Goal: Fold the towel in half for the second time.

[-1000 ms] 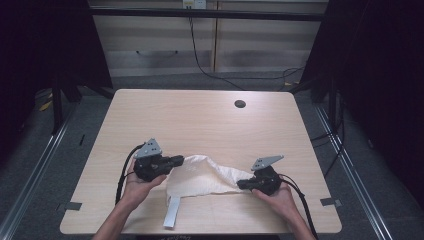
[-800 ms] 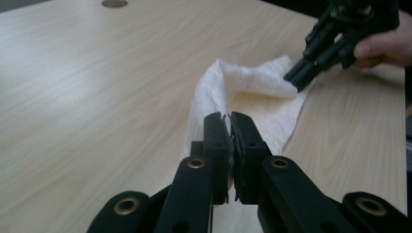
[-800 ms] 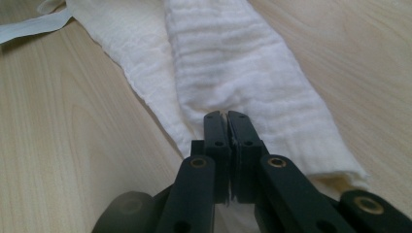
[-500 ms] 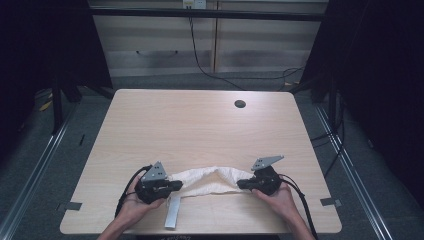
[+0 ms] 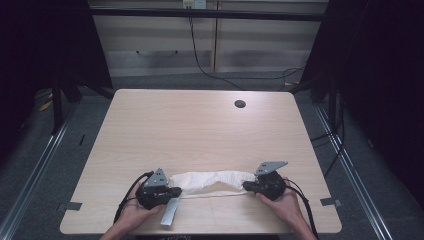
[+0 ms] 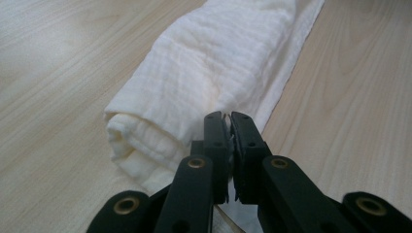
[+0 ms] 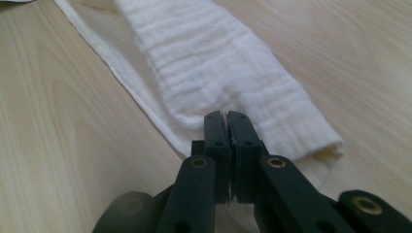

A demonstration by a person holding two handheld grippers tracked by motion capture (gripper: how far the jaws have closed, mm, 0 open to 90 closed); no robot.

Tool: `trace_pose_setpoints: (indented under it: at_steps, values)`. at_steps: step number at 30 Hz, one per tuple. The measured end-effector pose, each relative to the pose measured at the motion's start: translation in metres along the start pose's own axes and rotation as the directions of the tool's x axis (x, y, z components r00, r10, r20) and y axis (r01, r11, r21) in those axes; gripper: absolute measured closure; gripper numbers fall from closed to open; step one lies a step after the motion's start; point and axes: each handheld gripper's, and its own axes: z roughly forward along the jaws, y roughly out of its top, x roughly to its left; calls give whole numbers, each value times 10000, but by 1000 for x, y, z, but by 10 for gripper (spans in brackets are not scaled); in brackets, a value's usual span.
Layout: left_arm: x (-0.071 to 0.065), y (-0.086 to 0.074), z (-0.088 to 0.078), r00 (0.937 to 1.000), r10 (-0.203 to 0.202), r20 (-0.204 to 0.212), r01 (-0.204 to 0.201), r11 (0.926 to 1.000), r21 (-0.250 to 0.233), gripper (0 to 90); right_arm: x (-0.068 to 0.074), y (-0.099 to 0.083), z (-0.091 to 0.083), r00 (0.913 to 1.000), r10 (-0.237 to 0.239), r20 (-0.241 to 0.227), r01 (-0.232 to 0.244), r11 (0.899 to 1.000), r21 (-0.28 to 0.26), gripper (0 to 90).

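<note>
We held a rolled white cloth [image 5: 212,180] stretched along the near edge of the bench [image 5: 200,130], lying on the wood between our hands. The left tongs [image 6: 227,116] were clamped on its left end, the right tongs [image 7: 226,115] clamped on its right end. A grey strip [image 5: 170,214] lay beside the left tongs

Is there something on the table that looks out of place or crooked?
Nothing is spilled or damaged. The cloth lies folded into a long band between the left gripper and right gripper, each shut on an end. Its middle sags slightly toward the person. A grey strip sticks out below the left gripper; what it is, I cannot tell.
</note>
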Motion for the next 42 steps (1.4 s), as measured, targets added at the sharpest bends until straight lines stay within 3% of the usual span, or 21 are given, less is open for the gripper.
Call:
trace_pose_setpoints:
  at_steps: [8, 11, 14, 19, 25, 28, 31, 34, 38, 41, 42]
  values:
    - [2, 0, 0, 9998, -167, 68, 166, 9999, 40, 863, -2, -23, -23, 9978, 423, 505, -421, 9991, -59, 885]
    - [2, 1, 1, 9999, -136, 19, 136, 9999, 17, 863, -7, -28, -25, 9968, 688, 417, -676, 9972, -308, 886]
    - [7, 2, 2, 9998, -163, -87, 163, 9999, -20, 864, -7, -26, -22, 9963, 634, 578, -616, 9976, -318, 886]
    - [25, 7, 7, 9965, -816, -201, 812, 9965, -206, 863, -15, -14, -12, 9934, 757, 867, -724, 9966, -403, 885]
    - [31, 9, 6, 9933, -1014, -553, 1007, 9948, -152, 847, -23, -3, 0, 9938, 846, 717, -801, 9948, -630, 871]
    - [28, 9, 2, 9948, -866, -531, 862, 9962, -101, 797, -23, -3, -2, 9959, 865, 265, -844, 9939, -717, 857]
    - [23, 10, -6, 9952, -905, -379, 891, 9953, -374, 735, -18, -4, -10, 9963, 855, 127, -841, 9926, -879, 799]
    - [19, 12, -16, 9947, -953, -376, 926, 9935, -660, 684, -14, -5, -21, 9951, 969, -190, -986, 9857, -1367, 759]
    - [21, 7, -32, 9893, -1411, -371, 1367, 9854, -1018, 554, -10, -8, -41, 9928, 1191, -94, -1187, 9749, -1881, 682]
    - [26, -1, -46, 9800, -1898, -603, 1820, 9764, -1165, 446, -12, -16, -53, 9876, 1563, 116, -1501, 9644, -2176, 609]
    - [29, -5, -51, 9752, -2136, -582, 2046, 9699, -1320, 428, -12, -18, -56, 9857, 1667, 243, -1570, 9610, -2275, 581]
